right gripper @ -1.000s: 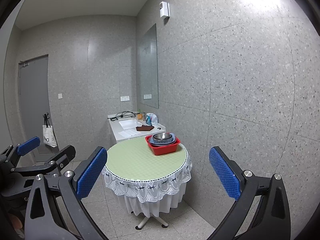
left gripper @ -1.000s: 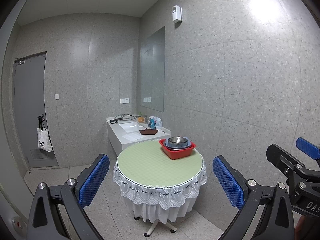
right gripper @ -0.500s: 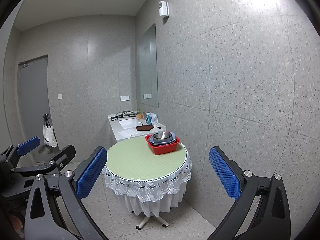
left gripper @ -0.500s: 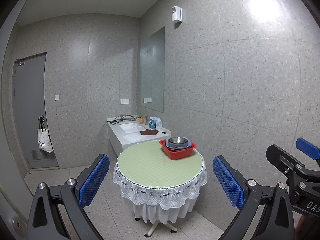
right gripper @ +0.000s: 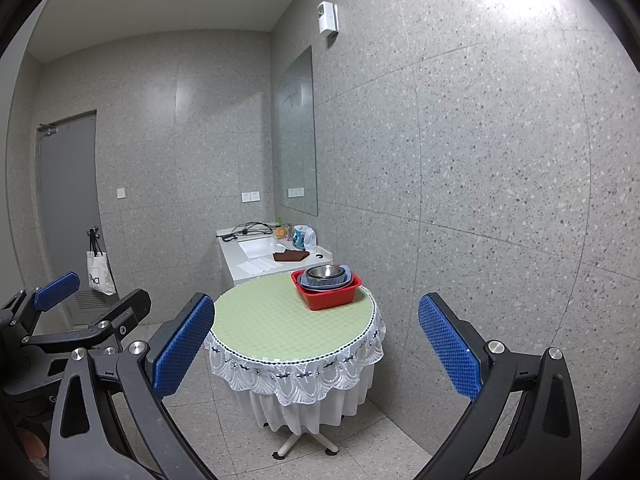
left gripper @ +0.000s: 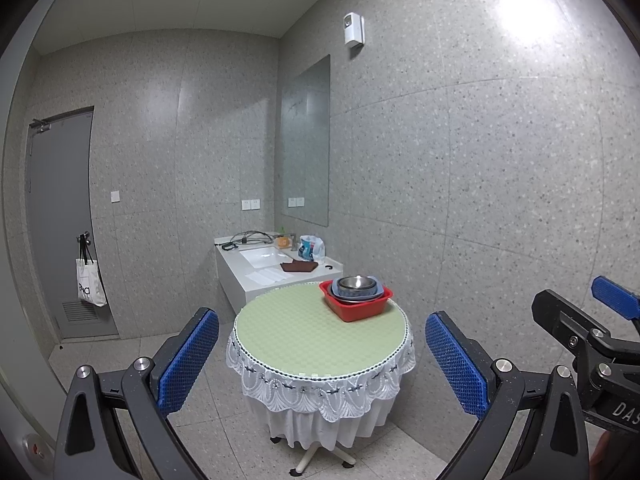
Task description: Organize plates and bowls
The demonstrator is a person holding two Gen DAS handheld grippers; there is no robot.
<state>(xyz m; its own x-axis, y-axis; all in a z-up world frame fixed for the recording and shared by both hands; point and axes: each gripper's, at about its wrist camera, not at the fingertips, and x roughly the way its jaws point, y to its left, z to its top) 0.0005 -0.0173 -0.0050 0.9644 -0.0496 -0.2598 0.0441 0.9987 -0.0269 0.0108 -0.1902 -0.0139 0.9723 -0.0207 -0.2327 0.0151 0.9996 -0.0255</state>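
Two grippers hang well back from the round table (left gripper: 320, 336), and both are spread wide with nothing between the blue pads: your left gripper (left gripper: 322, 368) and your right gripper (right gripper: 316, 354) each frame the table from a distance.

The task's things sit together at the far right of the tabletop: a red basin (left gripper: 357, 307) close to the table's edge, with a blue dish (right gripper: 327, 281) nested in it and a steel bowl (left gripper: 355, 285) on top. Whether more plates lie under that bowl you cannot tell from here.

This nested stack fits two readings: dishes gathered and finished, or a pile waiting to be sorted out. So judge the stage only once you are closer; any handling would call for closing the whole gap to the table.

Mind the edges. The basin is near the rim on the wall side, and the lace cloth (right gripper: 296, 372) hangs over the rim and could snag a finger. The wall stands close on the right, and a white counter (left gripper: 276, 270) stands just behind the table. The near and left parts of the green top are bare, and the floor on the left is open.
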